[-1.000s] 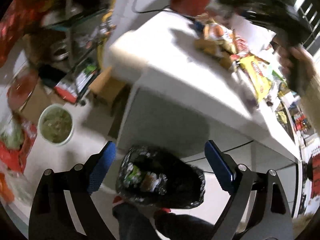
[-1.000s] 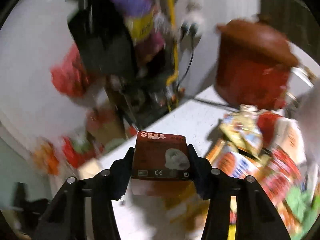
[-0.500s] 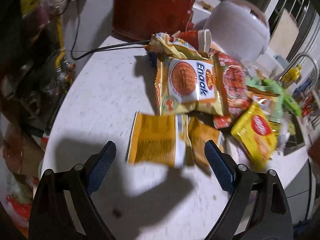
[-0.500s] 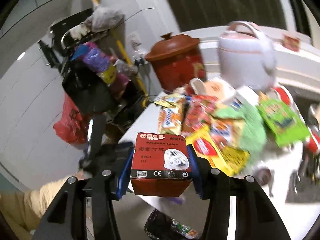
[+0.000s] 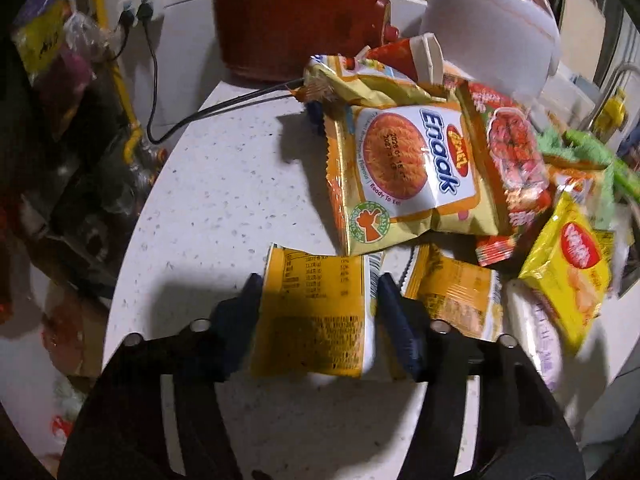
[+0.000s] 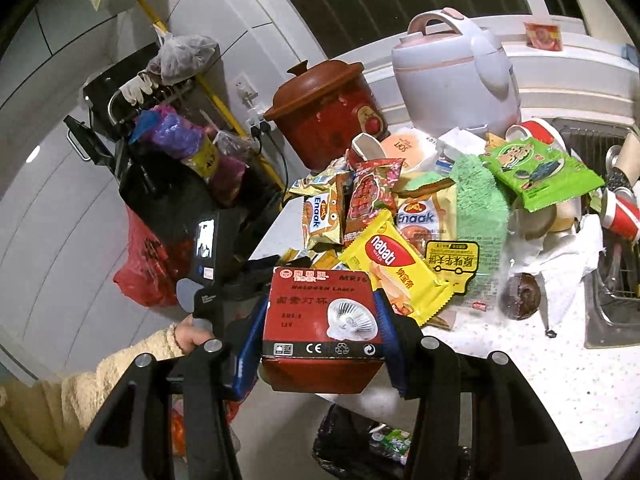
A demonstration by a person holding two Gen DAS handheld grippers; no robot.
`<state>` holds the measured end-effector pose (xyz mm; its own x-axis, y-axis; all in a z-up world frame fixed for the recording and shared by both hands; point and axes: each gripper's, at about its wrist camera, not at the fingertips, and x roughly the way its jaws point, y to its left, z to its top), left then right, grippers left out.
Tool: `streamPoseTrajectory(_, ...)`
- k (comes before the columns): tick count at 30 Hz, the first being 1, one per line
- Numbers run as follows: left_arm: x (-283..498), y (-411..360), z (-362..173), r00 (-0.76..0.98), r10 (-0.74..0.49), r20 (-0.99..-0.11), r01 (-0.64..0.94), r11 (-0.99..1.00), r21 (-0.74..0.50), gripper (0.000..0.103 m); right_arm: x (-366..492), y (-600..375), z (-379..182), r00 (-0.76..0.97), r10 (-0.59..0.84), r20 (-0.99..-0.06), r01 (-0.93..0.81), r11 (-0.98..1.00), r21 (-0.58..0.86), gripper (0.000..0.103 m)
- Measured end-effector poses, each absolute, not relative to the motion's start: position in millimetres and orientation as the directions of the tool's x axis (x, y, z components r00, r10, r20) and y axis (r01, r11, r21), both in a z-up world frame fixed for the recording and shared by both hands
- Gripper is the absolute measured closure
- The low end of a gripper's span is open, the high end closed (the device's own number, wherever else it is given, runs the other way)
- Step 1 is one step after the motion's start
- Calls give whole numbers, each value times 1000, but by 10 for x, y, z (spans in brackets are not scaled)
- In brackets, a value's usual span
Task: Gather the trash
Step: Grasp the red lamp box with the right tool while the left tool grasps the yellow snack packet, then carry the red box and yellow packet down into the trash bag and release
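My left gripper is shut on a yellow snack wrapper lying on the white speckled counter. Behind it lies a pile of wrappers, with an Enaak noodle packet on top and a yellow nabati wrapper at the right. My right gripper is shut on a red halogen lamp box and holds it in the air off the counter's edge, above a black trash bag with trash inside. The left gripper's body shows in the right wrist view.
A red clay pot and a pale rice cooker stand at the back of the counter. A green cloth, a green packet and red paper cups lie near the sink. A cluttered rack stands left.
My left gripper swung from the trash bag up to the counter, moved in on the yellow wrapper and closed on it. My right gripper pulled back over the bag, still holding the box.
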<state>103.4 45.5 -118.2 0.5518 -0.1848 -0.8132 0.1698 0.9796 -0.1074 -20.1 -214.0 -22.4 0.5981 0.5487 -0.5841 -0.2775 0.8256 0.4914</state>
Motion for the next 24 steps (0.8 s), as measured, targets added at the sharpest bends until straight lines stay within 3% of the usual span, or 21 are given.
streamPoseTrajectory(9,813,843,-1033,573,-299,-763,112,951,-289,63,-173,-2017,-239,580,579,-572,-303,806,508,52)
streamPoseTrajectory(17,138,1008,-558,611,-444,-655,209,889,-407,66,-346,-1731,-225,522,609,-597,-388,793,469,53)
streamPoseTrajectory(18,-24,1021,-535,599,-471,-647,235,876,-420,88,-389,-1690,-241,509,611,-606,-399,791,463,53)
streamPoseTrajectory(19,-106,1026,-546,586,-473,-658,236,876,-420,92,-432,-1655,-271,493,614,-616,-406,789,462,53)
streamPoseTrajectory(20,-221,1049,-574,570,-491,-658,237,866,-440,103,-500,-1606,-323,468,619,-631,-413,784,463,53)
streamPoseTrajectory(24,-246,1022,-1097,548,-444,-709,158,887,-433,103,-603,-1452,-659,399,615,-680,-399,784,475,53)
